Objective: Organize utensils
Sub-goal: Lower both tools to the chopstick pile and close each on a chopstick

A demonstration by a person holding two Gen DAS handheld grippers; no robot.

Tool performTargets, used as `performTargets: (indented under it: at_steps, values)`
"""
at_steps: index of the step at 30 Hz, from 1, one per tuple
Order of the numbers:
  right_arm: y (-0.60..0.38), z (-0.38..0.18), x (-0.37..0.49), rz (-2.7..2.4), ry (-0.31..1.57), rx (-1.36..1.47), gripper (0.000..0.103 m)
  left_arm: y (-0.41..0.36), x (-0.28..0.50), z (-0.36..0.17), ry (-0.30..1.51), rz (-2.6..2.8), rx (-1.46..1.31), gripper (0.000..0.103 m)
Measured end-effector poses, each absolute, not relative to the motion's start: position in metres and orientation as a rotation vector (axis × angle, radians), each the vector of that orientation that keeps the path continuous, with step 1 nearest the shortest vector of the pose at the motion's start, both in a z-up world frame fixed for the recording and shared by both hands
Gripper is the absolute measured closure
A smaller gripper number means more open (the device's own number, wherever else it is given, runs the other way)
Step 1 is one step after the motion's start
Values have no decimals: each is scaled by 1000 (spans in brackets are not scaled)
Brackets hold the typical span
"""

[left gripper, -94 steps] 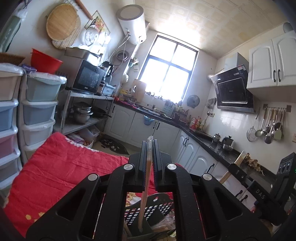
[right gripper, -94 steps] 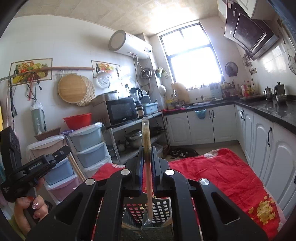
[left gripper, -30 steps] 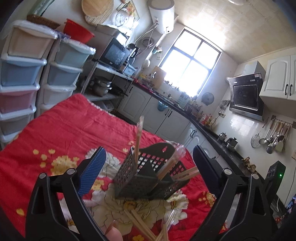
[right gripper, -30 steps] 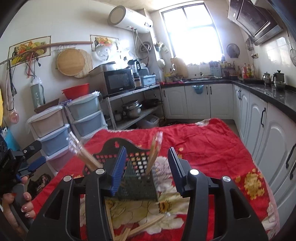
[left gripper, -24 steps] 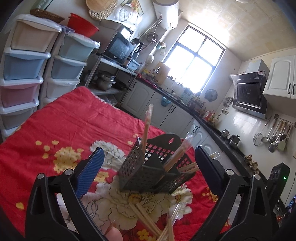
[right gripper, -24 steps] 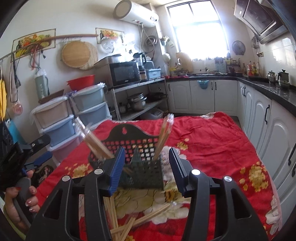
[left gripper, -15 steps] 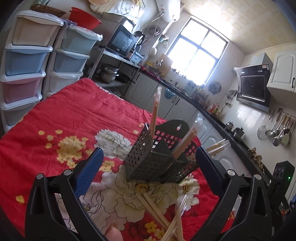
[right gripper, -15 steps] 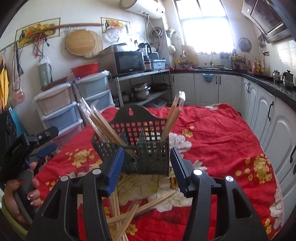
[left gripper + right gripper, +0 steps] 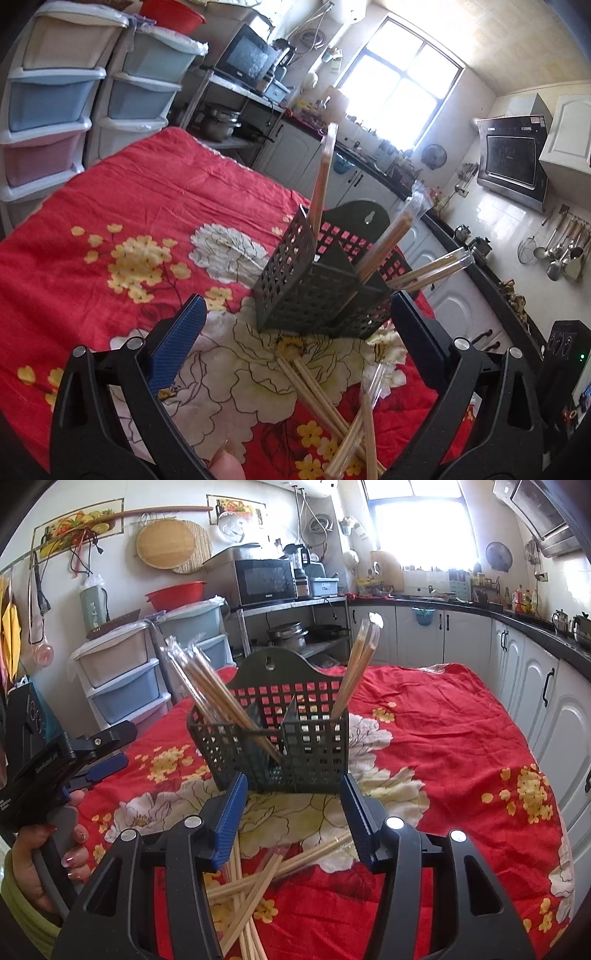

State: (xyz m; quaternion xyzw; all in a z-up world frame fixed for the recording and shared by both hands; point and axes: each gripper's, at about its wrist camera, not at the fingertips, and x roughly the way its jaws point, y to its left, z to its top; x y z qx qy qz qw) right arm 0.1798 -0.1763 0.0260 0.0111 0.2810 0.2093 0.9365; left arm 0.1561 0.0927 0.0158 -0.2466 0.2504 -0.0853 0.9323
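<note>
Both grippers (image 9: pixel 295 325) (image 9: pixel 293 805) agape, empty; basket (image 9: pixel 273 746) mid-cloth (image 9: pixel 461 746), edges clear.

A microwave (image 9: pixel 264 578) sits beside stacked plastic drawers (image 9: pixel 122 677).

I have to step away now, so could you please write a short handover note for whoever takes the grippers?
Left gripper: open, empty.
Right gripper: open, empty, jaws just widened slightly.
Both point at the dark perforated plastic utensil caddy, upright on the red floral cloth.
Done: several wrapped wooden chopstick pairs stand in the caddy's compartments.
Left: loose wrapped chopsticks lie crossed on the cloth in front of the caddy; they likely go in next.
</note>
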Motion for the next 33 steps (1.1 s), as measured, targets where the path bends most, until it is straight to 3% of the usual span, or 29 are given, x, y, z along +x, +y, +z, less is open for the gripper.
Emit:
performTargets:
  at_steps: [8,11,13,22,33]
  values:
    - [-173,15,181,447,621,4,53,90,161,2,571,-179,-514,14]
    - [-171,9,181,456,643,-1,53,88,165,-3,601,-181,-509,24]
    - [-168,6,180,467,656,-5,53,86,166,-6,618,-192,-516,37]
    - [-158,-11,178,500,730,-19,53,77,180,-32,743,-249,-565,69]
    - [-151,-37,186,500,847,-12,53,76,194,-60,857,-268,-625,80]
